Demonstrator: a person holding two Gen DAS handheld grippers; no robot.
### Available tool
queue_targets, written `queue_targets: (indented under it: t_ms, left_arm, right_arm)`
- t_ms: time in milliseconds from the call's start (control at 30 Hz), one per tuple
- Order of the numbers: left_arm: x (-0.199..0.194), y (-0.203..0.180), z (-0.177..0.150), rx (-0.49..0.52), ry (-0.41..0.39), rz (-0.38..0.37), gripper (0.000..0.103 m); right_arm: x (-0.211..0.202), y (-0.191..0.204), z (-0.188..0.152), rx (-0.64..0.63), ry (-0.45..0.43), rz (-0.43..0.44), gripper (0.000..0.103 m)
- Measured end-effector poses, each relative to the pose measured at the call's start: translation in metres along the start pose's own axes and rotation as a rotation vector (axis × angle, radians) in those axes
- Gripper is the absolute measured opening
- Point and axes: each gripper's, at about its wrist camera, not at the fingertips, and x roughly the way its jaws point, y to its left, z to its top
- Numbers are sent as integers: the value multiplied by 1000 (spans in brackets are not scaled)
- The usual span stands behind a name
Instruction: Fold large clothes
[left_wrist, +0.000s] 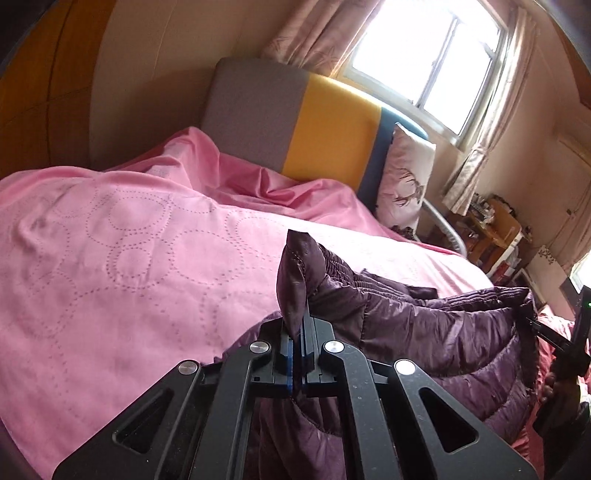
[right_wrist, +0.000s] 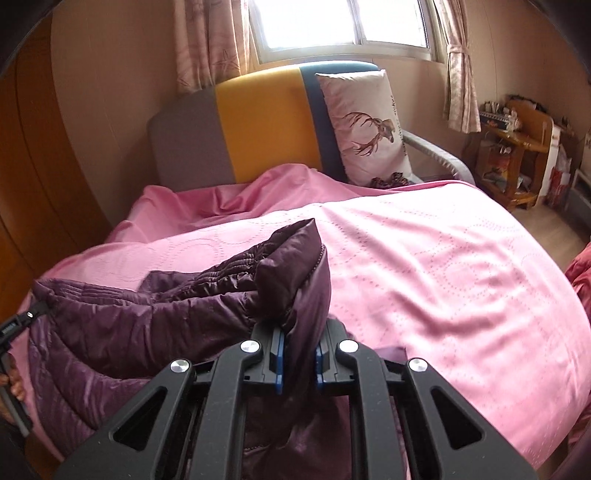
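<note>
**Left wrist view: both grippers clamped on the jacket's edge, ready for a fold**

The left gripper (left_wrist: 295, 354) has its jaws pressed together on a corner of the purple jacket (left_wrist: 424, 325), and a peak of shiny fabric stands up just past the pads. From there the quilted edge runs across to the right gripper (left_wrist: 535, 325), seen at the frame's right border, where it pinches the other end. In the right wrist view the right gripper (right_wrist: 298, 365) is nearly closed, with a thick bunch of jacket (right_wrist: 155, 321) filling the narrow gap between its blue pads; the left gripper (right_wrist: 22, 325) shows at the left border on the same edge.

The jacket hangs between the two tools at the near edge of the bed (right_wrist: 461, 280), its lower part draped below and partly resting on the pink cover. The far half of the bed is bare cover up to the headboard (right_wrist: 258, 125) and the pillow (right_wrist: 365, 125) at its far right corner.

I judge the step in hand to be the lift of one edge, held at both ends, at the start of a fold. The next move would call for carrying both ends together, level and taut, out over the bed, so the padded fabric lays flat and does not bunch. The slick shell may slip from the left pads, which hold only a thin corner.
</note>
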Motion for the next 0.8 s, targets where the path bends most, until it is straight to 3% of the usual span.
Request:
queue_targets:
  t_ms: [167,300,567,767,800]
  left_arm:
    - [54,11,-9,-28,100,76,1]
    - [87,20,-31,-34,168,116,1]
    - [102,16,-50,-3,172,149,2]
    - [100,18,-48,-16,186,154,2]
    - [97,19,-45,-27,193,156,6]
  right_arm:
    - [57,-3,-11,-17,65,-87,12]
    - [89,-12,-24,16,111,-106,19]
    - [126,-25,-37,64,160,-107,22]
    - [125,-23,-36,67,176,-120,26]
    - [124,-23,-35,65,180,-127,29]
